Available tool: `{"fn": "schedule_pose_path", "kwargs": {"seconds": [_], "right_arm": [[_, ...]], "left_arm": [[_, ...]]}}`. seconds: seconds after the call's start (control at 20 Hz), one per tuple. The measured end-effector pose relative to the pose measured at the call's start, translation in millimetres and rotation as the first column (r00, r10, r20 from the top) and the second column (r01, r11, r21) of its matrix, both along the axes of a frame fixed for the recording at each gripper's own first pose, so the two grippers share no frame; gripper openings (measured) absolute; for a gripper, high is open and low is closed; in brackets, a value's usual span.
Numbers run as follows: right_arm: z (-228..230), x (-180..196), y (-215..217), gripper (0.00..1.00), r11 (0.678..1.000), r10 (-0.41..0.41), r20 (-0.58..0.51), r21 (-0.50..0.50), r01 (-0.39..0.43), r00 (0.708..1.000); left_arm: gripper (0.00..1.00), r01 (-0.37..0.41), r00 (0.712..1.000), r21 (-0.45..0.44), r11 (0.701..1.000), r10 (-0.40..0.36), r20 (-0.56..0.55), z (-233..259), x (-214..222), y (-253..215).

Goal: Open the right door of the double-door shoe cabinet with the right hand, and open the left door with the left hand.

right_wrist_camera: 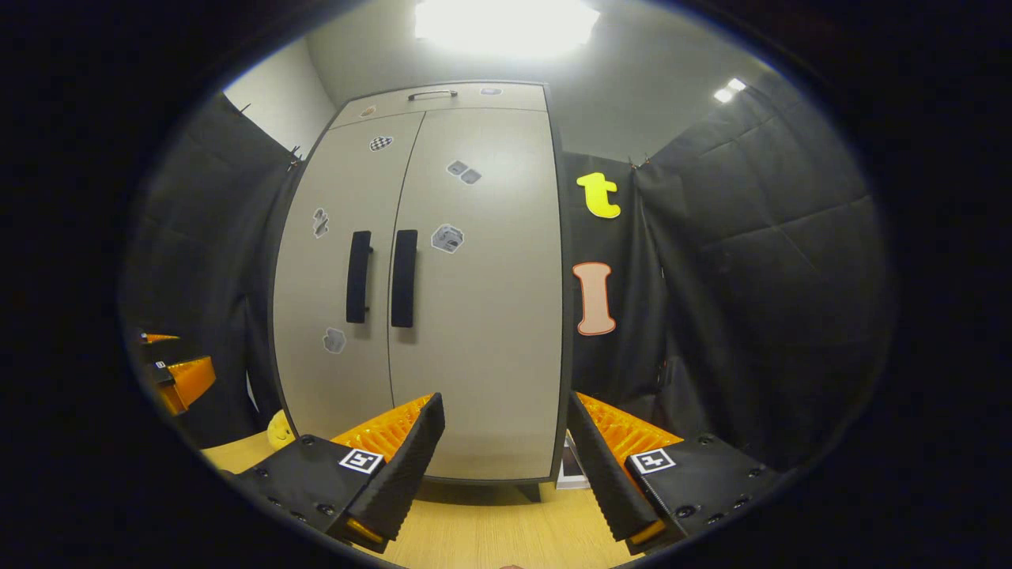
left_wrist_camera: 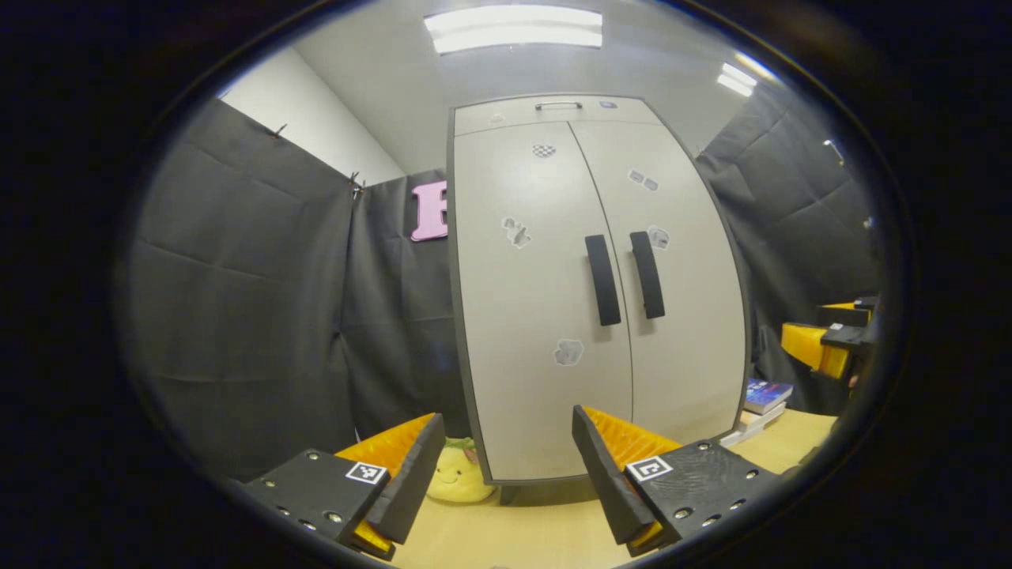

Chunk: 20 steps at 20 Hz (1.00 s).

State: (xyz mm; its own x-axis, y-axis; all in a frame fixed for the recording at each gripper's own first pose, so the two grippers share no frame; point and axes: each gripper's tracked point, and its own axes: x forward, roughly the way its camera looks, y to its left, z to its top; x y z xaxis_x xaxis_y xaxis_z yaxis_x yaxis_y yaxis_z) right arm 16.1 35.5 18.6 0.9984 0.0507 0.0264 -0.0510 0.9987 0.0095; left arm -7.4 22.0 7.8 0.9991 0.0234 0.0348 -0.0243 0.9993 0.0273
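A pale grey double-door shoe cabinet stands on a wooden table, both doors closed. Two dark vertical handles sit side by side at the centre seam: the left door's handle and the right door's handle. My left gripper is open, some way in front of the cabinet's lower left door, with nothing between its fingers. My right gripper is open too, facing the lower right door. Each gripper also appears at the edge of the other's view, the right gripper and the left gripper.
A yellow plush toy lies on the table at the cabinet's left foot. A stack of books rests to the cabinet's right. Black cloth walls close in on both sides. A small drawer with a handle tops the cabinet.
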Motion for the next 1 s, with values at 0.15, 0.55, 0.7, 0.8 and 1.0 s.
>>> {"fn": "schedule_pose_path", "kwargs": {"seconds": [0.15,0.55,0.7,0.8,1.0], "right_arm": [[17,16,17,0.97,0.999,0.034,0.013,0.016,-0.034,0.999],[73,64,67,0.97,0.993,0.113,0.09,0.019,-0.115,0.99],[88,84,85,0.97,0.991,0.125,0.105,0.027,-0.129,0.987],[93,98,94,0.97,0.992,0.124,0.101,0.022,-0.127,0.987],[106,127,116,0.97,0.989,0.141,0.09,0.033,-0.145,0.986]], "left_arm": [[0.94,-0.023,1.0,-0.006,1.0,0.023,-0.005,-3,-5,17],[0.94,-0.073,0.996,0.0,0.997,0.073,-0.043,-21,-19,63],[0.94,-0.099,0.994,0.006,0.995,0.099,-0.045,-23,-24,80],[0.94,-0.12,0.991,0.009,0.993,0.121,-0.05,-28,-30,95],[0.94,-0.171,0.983,0.009,0.985,0.171,-0.068,-38,-40,124]]}}
